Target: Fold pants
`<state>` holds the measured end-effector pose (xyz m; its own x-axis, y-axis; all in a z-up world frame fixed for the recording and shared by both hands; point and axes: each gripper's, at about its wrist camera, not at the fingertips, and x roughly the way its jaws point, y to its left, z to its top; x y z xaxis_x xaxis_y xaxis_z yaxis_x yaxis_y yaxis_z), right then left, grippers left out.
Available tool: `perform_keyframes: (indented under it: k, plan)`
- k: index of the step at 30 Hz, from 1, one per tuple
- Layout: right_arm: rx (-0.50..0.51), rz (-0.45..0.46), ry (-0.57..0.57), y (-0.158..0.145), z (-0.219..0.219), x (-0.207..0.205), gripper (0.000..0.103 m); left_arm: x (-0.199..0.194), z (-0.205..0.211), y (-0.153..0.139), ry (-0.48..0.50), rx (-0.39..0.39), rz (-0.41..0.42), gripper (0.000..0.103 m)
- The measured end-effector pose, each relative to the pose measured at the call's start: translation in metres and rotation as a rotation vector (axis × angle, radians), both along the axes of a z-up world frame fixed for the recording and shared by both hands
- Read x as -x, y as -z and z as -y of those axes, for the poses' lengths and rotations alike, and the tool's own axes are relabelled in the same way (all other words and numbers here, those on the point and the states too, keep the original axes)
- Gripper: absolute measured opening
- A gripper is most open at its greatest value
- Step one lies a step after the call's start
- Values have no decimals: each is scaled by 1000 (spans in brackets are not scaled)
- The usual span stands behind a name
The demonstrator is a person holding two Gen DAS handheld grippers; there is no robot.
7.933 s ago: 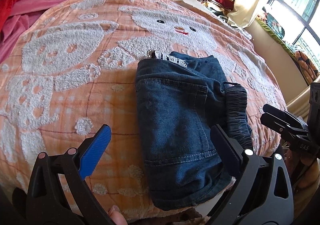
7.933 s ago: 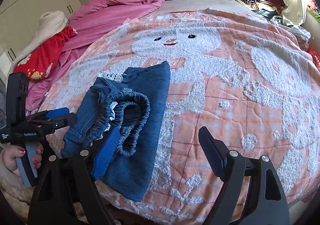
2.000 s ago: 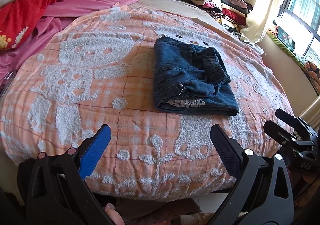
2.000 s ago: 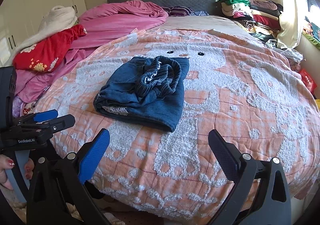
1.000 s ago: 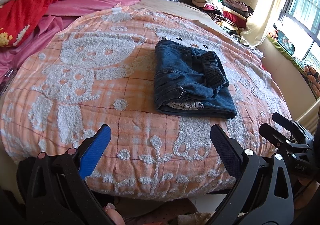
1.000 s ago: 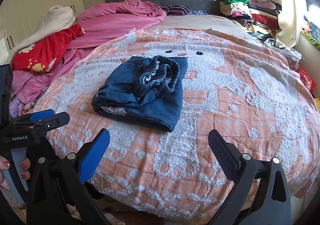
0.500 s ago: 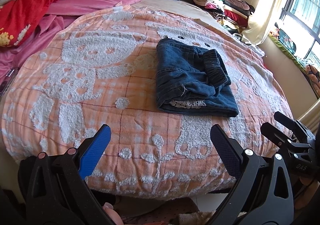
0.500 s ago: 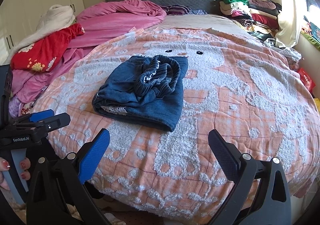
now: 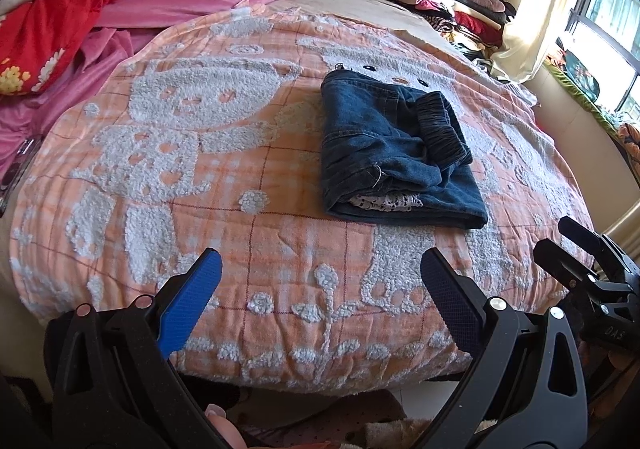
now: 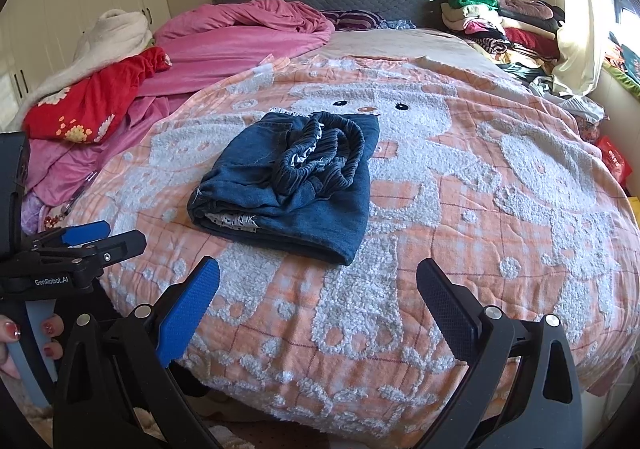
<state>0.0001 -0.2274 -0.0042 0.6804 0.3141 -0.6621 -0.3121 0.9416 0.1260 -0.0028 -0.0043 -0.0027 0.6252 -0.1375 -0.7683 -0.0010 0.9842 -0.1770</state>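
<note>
The dark blue denim pants [image 9: 394, 159] lie folded into a compact bundle on the orange blanket [image 9: 248, 177], elastic waistband on top and white lace showing at the near edge. They also show in the right wrist view [image 10: 296, 185]. My left gripper [image 9: 320, 281] is open and empty, held off the near edge of the bed, well short of the pants. My right gripper [image 10: 318, 285] is open and empty too, also at the near edge. Each gripper shows in the other's view: the right one [image 9: 576, 249] and the left one [image 10: 86, 239].
A pink duvet [image 10: 248, 37] and a red garment [image 10: 96, 101] lie at the far left of the bed. A stack of folded clothes [image 10: 492, 17] sits at the far right by the headboard. A window and curtain [image 9: 536, 5] are on the right.
Over the earlier frames both grippers have drawn back from the pants, now folded smaller and lying farther in on the bed. In the last second the views have hardly shifted.
</note>
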Motion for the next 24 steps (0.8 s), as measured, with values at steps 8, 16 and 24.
perform_keyframes:
  k: [8, 16, 24]
  plan:
    - [4, -11, 5, 0, 2, -4, 98, -3, 0, 5, 10, -17, -26, 93]
    - [-25, -22, 68, 7, 30, -17, 98, -21, -28, 14, -21, 9, -52, 93]
    - [142, -10, 355, 3, 162, -84, 98, -121, -142, 40, -264, -189, -157, 93]
